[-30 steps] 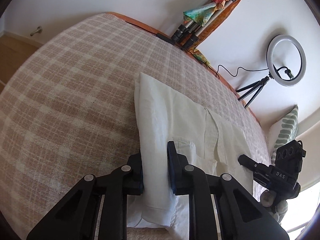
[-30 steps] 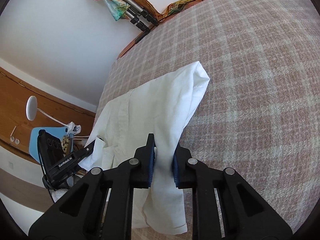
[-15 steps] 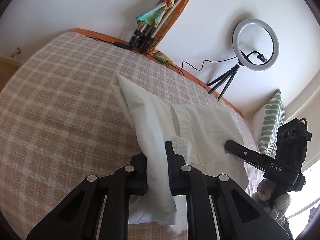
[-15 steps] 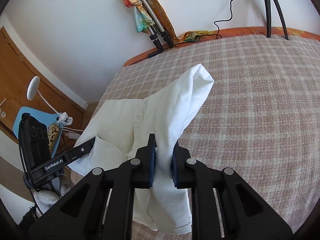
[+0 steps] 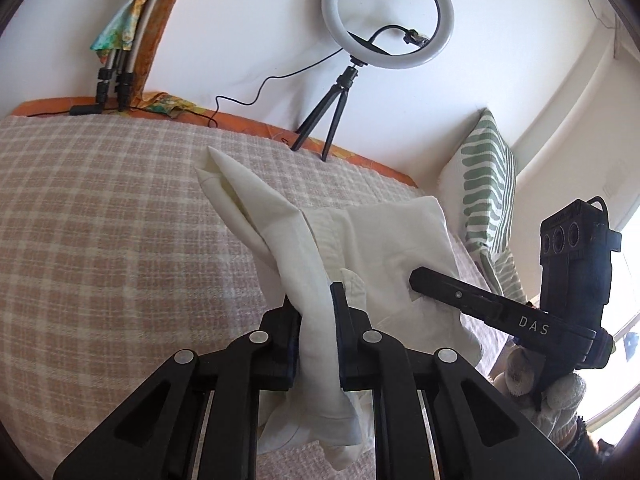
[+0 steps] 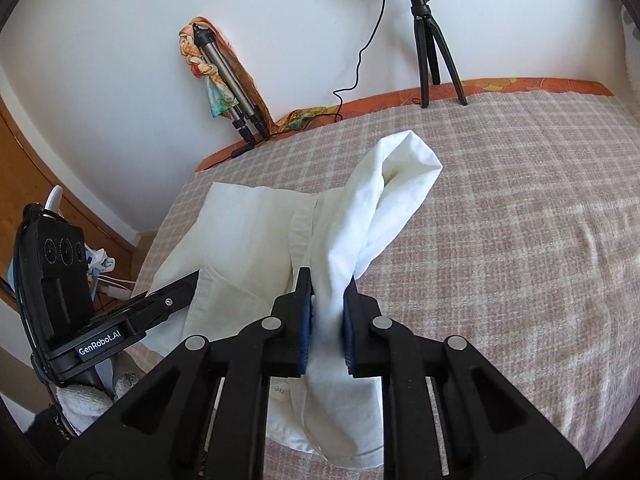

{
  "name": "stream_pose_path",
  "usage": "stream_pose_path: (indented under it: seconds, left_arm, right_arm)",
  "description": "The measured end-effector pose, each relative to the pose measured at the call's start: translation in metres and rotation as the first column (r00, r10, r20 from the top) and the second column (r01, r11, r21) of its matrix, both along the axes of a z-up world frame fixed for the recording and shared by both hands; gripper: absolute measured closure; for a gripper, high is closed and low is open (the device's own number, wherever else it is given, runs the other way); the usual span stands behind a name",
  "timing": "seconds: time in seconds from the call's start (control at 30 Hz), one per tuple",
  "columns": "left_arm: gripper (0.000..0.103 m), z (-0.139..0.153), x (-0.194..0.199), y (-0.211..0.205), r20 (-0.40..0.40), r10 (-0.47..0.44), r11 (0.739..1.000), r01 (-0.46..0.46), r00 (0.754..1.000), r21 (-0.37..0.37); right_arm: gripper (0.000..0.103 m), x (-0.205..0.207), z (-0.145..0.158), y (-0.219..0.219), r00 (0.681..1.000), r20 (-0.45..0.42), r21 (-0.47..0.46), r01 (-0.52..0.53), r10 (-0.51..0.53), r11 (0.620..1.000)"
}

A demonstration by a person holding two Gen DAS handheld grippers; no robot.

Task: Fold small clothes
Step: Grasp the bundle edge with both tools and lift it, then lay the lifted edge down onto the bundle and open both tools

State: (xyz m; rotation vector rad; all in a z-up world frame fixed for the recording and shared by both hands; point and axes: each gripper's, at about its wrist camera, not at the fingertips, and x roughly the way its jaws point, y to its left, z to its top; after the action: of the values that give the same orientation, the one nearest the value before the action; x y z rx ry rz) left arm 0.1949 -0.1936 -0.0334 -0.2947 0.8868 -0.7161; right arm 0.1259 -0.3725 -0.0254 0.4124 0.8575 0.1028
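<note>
A white shirt (image 6: 248, 240) lies on a checked bedspread (image 6: 520, 220), its far edge towards the wall. The left gripper (image 5: 316, 320) pinches one bunched side of it; the right gripper (image 6: 326, 304) pinches the other, each fold rising from the bed into nearly closed jaws. "DAS" reads on the right gripper's side in the left view, "GenRobot.AI" on the left gripper's in the right view. Beyond stand a ring light (image 5: 388, 12) on a small tripod (image 5: 328, 120) and a striped cushion (image 5: 486, 188) against the white wall.
</note>
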Motion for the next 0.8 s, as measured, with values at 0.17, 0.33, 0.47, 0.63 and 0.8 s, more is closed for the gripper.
stream_pose_path:
  seconds: [0.17,0.33,0.47,0.63,0.8]
  left_arm:
    - [0.091,0.005,0.009,-0.049,0.020,-0.056,0.998,0.057,0.998,-0.009]
    - [0.091,0.006,0.026,-0.101,0.039,-0.099,0.995,0.100,0.994,-0.015]
    - [0.091,0.006,0.044,-0.144,0.060,-0.120,0.993,0.121,0.991,-0.010]
    - [0.091,0.000,0.075,-0.191,0.080,-0.126,0.992,0.125,0.989,0.009]
    - [0.091,-0.011,0.105,-0.225,0.098,-0.118,0.993,0.114,0.988,0.040]
  right_arm:
    - [0.089,-0.006,0.022,-0.045,0.999,0.038,-0.058,0.040,-0.037,0.998]
    - [0.089,-0.003,0.034,-0.098,0.996,0.049,-0.106,0.086,-0.081,0.991]
    - [0.089,0.012,0.040,-0.143,0.991,0.068,-0.116,0.126,-0.118,0.985]
    - [0.089,0.048,0.038,-0.190,0.986,0.079,-0.156,0.160,-0.149,0.975]
    - [0.089,0.085,0.024,-0.222,0.984,0.087,-0.179,0.167,-0.154,0.969]
